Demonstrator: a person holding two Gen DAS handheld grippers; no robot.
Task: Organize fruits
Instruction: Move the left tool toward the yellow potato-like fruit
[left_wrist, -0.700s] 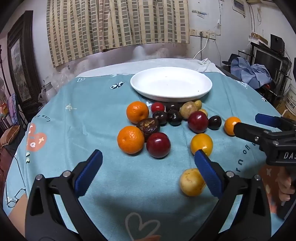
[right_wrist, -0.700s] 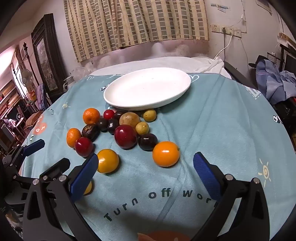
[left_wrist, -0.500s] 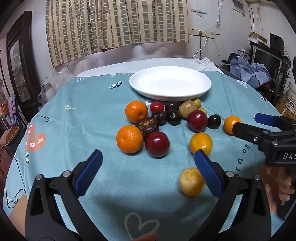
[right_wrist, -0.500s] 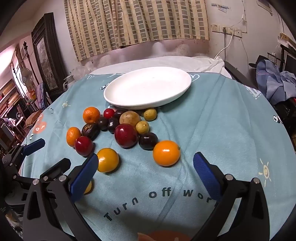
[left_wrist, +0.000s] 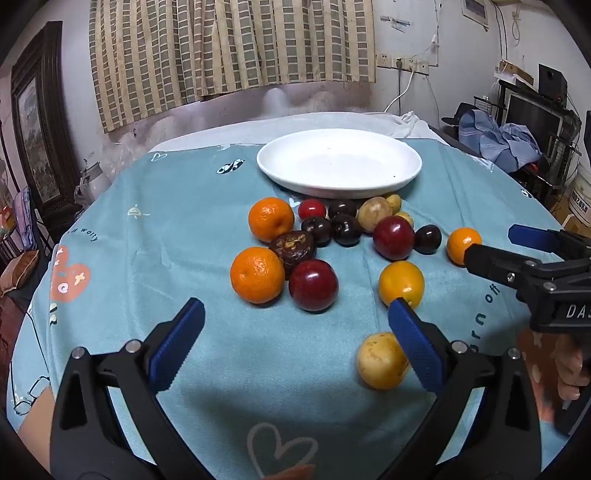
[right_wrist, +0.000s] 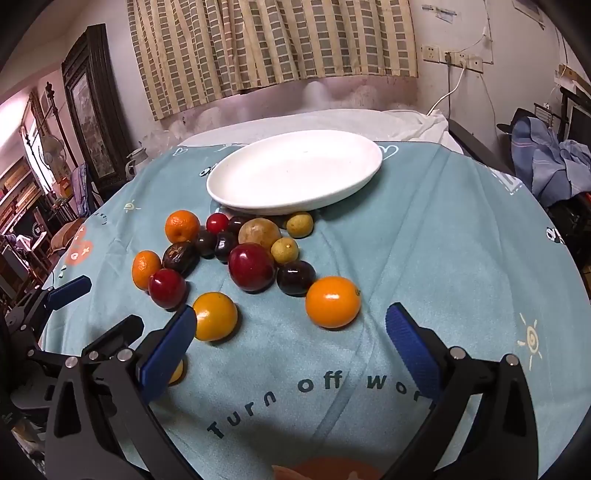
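A white plate (left_wrist: 339, 163) sits empty at the far side of the teal tablecloth; it also shows in the right wrist view (right_wrist: 295, 171). Several fruits lie in a cluster in front of it: oranges (left_wrist: 257, 274), red plums (left_wrist: 313, 284), dark plums (left_wrist: 346, 229) and yellow fruits (left_wrist: 382, 360). My left gripper (left_wrist: 295, 328) is open and empty, a little short of the near orange and red plum. My right gripper (right_wrist: 288, 339) is open and empty, just short of an orange (right_wrist: 333, 301) and a yellow-orange fruit (right_wrist: 214, 315).
The right gripper shows at the right edge of the left wrist view (left_wrist: 524, 254); the left gripper shows at the left edge of the right wrist view (right_wrist: 66, 295). Curtains and a wall stand behind the table. Clothes (left_wrist: 506, 146) and shelves stand to the right.
Both grippers have crept slightly forward toward the fruit cluster. Both stay open and empty. No fruit has moved.
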